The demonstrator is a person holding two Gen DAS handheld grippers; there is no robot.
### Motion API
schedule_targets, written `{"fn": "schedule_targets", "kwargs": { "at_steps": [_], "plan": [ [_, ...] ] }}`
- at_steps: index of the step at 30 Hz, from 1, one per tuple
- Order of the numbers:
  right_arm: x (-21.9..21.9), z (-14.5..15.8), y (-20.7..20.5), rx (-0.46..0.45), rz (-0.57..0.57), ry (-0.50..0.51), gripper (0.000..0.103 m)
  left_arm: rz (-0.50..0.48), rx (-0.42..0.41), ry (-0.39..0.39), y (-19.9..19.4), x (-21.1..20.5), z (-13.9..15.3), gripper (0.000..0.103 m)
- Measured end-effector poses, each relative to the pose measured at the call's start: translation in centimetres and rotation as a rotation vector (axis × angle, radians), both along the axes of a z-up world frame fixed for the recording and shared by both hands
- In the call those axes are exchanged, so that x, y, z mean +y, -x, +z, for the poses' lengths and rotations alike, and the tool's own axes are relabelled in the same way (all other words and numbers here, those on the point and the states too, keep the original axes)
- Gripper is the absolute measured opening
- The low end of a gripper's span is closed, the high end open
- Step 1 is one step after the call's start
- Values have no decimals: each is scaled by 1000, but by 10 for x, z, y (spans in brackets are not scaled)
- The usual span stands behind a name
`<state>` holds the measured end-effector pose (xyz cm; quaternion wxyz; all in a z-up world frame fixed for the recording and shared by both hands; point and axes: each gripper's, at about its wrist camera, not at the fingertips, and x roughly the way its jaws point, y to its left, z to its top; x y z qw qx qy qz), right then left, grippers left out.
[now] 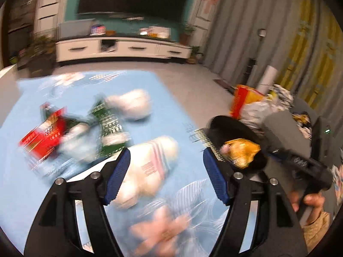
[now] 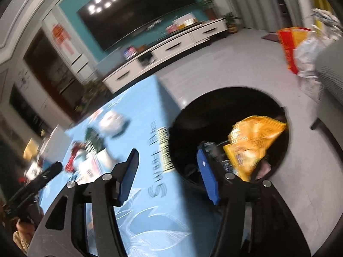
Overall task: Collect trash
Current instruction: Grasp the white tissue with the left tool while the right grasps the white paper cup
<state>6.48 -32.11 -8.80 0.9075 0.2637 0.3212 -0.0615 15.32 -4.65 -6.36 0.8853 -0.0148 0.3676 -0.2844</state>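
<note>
left wrist view: the left gripper (image 1: 166,176) hangs with its jaws spread wide and nothing between them, just above a white wrapper with pink stripes (image 1: 150,167) on the blue tablecloth (image 1: 175,115). farther left lie a red packet (image 1: 42,137), a green packet (image 1: 109,126) and another white wad (image 1: 133,103), all blurred. to the right, beside the table edge, the black bin (image 1: 233,128) already holds a yellow wrapper (image 1: 241,152). a sensible next pick is the striped wrapper: it is nearest, so lower straight down, straddle its middle and close firmly, since soft plastic may slip.

right wrist view: the right gripper (image 2: 168,175) is also spread and empty, poised near the bin (image 2: 193,115), where the yellow wrapper (image 2: 255,141) lies inside; whether it touches a finger i cannot tell. the drop looks done, so this hand can swing left to the litter on the tablecloth (image 2: 150,214). move slower; blur suggests fast travel, which risks missing thin packets.
</note>
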Motion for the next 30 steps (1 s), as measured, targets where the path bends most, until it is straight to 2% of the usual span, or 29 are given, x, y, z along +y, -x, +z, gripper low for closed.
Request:
{"fn": "schedule_targets", "kwargs": {
  "at_steps": [4,6,8,11,13,18,19,21,25,28,30],
  "plan": [
    [33,-1,-14,31,80,-2,58,77,74,-11,4,48,-25,70],
    [48,-2,-21,48,110,1,58,86,100,-18,5,54,-35,67],
    [60,-4,-23,57,135,7,58,68,110,-20,4,51,-41,59],
    [75,-3,-29,71,165,23,58,54,109,-50,1,38,-54,58],
    [82,-2,-31,78,179,26,58,49,119,-69,-5,29,-62,53],
    [91,-6,-44,94,205,18,58,67,126,-110,-16,17,-75,38],
    [93,-8,-47,97,212,15,61,62,129,-105,-17,17,-77,35],
    [96,-12,-55,107,228,-3,67,54,128,-96,-17,18,-77,29],
    [102,-20,-71,136,242,-31,83,65,127,-24,-8,37,-62,27],
    [102,-29,-86,166,241,-106,89,102,76,10,-2,62,-40,27],
    [102,-36,-99,189,217,-151,90,120,59,15,-2,74,-31,27]
  ]
}}
